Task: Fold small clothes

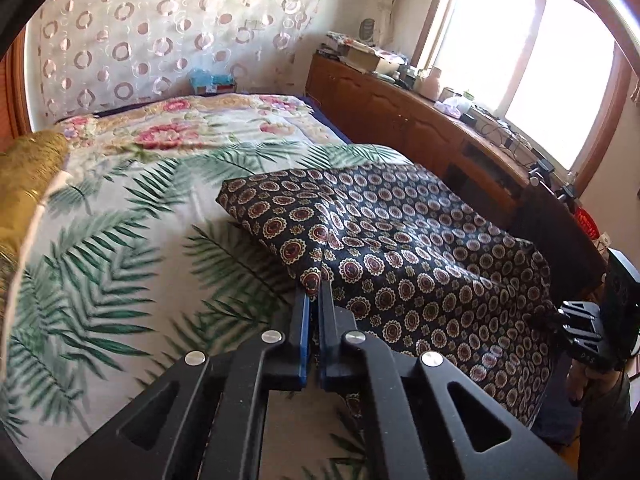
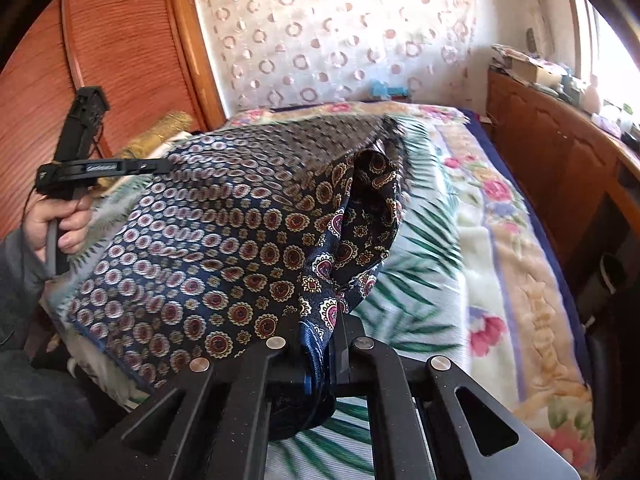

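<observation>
The right claw (image 2: 320, 332) is largely hidden in its own view: the dark medallion-print garment (image 2: 224, 232) bunches over the fingertips, so only the finger bases show, clamped together on a thick gather of cloth. In the left view, the right claw (image 1: 560, 314) sits at 3 o'clock, cut off by the frame edge, its tips lost in the cloth. The garment's far edge, toward 12 o'clock in the right view, is blurred. The left claw (image 1: 316, 288) is pinched shut on a corner of the garment (image 1: 400, 240), fingers almost touching with fabric between them. The garment hangs stretched between both claws above the bed (image 1: 120, 240) with its palm-leaf cover, its lower part draping onto it. A wooden cabinet (image 1: 400, 120) runs along the bed toward 2 o'clock, its clutter too small to identify
</observation>
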`<state>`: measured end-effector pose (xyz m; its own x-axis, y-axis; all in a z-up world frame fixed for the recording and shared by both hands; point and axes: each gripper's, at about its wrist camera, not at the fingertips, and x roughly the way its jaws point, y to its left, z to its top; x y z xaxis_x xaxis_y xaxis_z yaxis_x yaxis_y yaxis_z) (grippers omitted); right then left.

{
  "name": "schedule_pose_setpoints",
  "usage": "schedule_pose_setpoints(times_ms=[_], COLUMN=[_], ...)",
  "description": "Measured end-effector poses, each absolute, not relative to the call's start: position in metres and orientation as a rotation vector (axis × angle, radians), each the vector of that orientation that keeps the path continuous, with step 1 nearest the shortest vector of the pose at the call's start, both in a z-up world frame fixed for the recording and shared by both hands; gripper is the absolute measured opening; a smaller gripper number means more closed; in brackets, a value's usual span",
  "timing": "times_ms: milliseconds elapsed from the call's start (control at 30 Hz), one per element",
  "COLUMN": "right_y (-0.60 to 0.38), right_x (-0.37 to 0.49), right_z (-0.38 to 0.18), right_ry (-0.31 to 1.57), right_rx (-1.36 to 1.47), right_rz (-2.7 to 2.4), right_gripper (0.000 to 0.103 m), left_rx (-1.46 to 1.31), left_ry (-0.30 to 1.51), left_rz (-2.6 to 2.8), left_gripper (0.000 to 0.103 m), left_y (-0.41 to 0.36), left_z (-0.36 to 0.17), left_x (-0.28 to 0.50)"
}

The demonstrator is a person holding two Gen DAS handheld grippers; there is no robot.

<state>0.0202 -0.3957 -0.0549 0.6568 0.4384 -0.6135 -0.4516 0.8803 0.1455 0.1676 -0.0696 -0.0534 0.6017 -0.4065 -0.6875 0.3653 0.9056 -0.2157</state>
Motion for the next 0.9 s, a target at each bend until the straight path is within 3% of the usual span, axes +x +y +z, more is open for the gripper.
schedule_pose_setpoints(times_ms=[267, 500, 567, 600, 700, 733, 833, 867, 900], right_y=[-0.338, -0.306, -0.307, -0.309, -0.314, -0.312, -0.320, -0.322, -0.322], right_x=[0.014, 0.023, 0.027, 0.027, 0.029, 0.030, 0.033, 0.037, 0.037], right_z=[-0.047, -0.051, -0.052, -0.050, -0.040, -0.036, -0.020, -0.015, -0.013], right_ry=[0.654, 0.653, 0.662, 0.662, 0.659, 0.650, 0.611, 0.600, 0.592], right_rx=[-0.029, -0.078, -0.079, -0.080, -0.094, -0.097, -0.095, -0.090, -0.090], right_rz=[0.612, 0.629, 0.604, 0.586, 0.552, 0.543, 0.521, 0.517, 0.519], right_gripper=[0.005, 0.005, 0.008, 0.015, 0.033, 0.038, 0.039, 0.039, 0.039], left_rx=[0.003, -0.001, -0.010, -0.015, -0.041, -0.048, -0.048, -0.046, -0.046], left_ry=[0.806, 0.846, 0.851, 0.849, 0.821, 0.811, 0.784, 0.779, 0.767], left_rz=[-0.338, -0.280, -0.296, -0.302, -0.333, -0.343, -0.358, -0.357, -0.357], left_gripper=[0.004, 0.004, 0.005, 0.006, 0.027, 0.039, 0.055, 0.068, 0.075], left_y=[-0.026, 0.001, 0.000, 0.000, 0.003, 0.004, 0.004, 0.004, 0.004], left_z=[-0.032, -0.051, -0.059, -0.060, -0.058, -0.057, -0.050, -0.049, -0.047], left_x=[0.162, 0.158, 0.154, 0.152, 0.142, 0.140, 0.130, 0.128, 0.124])
